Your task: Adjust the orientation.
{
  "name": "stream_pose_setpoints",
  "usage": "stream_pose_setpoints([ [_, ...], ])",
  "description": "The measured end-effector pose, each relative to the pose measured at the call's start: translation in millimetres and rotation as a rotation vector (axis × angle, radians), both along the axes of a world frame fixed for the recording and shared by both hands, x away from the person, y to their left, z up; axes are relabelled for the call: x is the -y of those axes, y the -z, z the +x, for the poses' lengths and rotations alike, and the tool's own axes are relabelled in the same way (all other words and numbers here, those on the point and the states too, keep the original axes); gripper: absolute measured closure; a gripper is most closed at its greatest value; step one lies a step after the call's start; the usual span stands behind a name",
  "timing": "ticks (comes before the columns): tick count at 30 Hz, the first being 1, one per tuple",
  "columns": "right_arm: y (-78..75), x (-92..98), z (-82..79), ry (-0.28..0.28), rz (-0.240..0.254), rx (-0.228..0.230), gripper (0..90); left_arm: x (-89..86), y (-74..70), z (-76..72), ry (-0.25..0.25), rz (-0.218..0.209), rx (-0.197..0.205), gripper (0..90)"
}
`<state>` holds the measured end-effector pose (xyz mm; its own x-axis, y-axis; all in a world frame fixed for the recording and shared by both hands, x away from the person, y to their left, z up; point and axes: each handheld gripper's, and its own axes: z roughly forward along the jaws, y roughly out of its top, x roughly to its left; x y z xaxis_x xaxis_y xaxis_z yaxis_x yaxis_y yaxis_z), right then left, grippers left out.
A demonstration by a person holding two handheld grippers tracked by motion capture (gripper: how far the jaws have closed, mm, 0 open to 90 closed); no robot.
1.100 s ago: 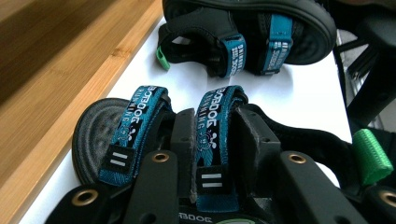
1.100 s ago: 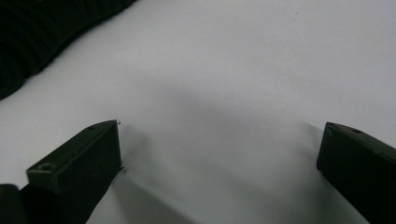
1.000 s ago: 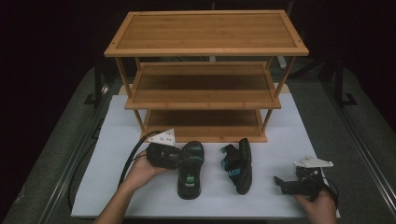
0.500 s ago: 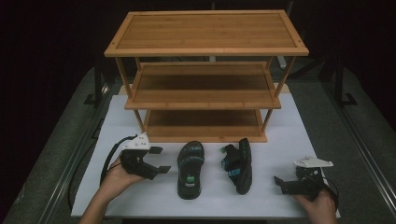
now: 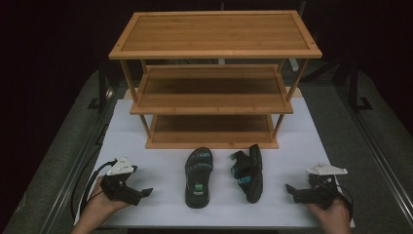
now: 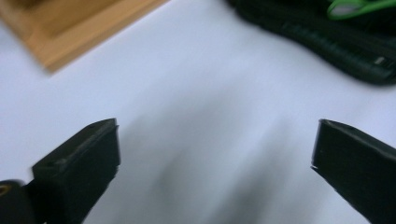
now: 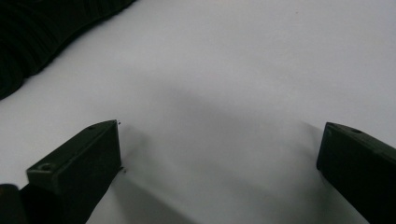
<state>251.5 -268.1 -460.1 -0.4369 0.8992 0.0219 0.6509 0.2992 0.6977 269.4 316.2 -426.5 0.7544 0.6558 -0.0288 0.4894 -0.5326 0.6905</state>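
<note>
2 black sandals lie on the white table (image 5: 146, 122) in our high view, just in front of the bamboo rack (image 5: 214, 83), and all 3 of its shelves are bare. We see the left sandal (image 5: 198, 178) flat on its sole and the right sandal (image 5: 249, 171) tipped onto its side. Our left gripper (image 5: 145, 192) rests near the left sandal and our right gripper (image 5: 289, 189) near the right sandal; neither touches a shoe.

From the left gripper view, our jaws stand spread wide over bare white surface, grasping nothing, with the left sandal (image 6: 327, 37) ahead and a corner of the rack (image 6: 70, 28).

From the right gripper view, our jaws are likewise released, with the right sandal (image 7: 46, 32) beyond.

We judge that nothing is shelved yet; both sandals remain to be lifted.
</note>
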Motion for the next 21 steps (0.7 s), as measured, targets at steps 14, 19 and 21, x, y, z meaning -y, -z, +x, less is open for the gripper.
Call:
stream_pose_setpoints([
  [14,-0.2,0.1,0.2,0.0,-0.001,-0.001,0.0,-19.2,25.3,-11.7,-0.047,0.026,0.027,0.0],
  [19,-1.1,0.3,0.3,-0.001,0.004,-0.005,0.0,-19.3,25.6,-12.0,-0.046,0.026,0.03,0.0],
  [21,-2.0,1.0,0.7,0.005,0.017,-0.009,0.0,-19.3,25.8,-12.2,-0.046,0.025,0.032,0.0],
])
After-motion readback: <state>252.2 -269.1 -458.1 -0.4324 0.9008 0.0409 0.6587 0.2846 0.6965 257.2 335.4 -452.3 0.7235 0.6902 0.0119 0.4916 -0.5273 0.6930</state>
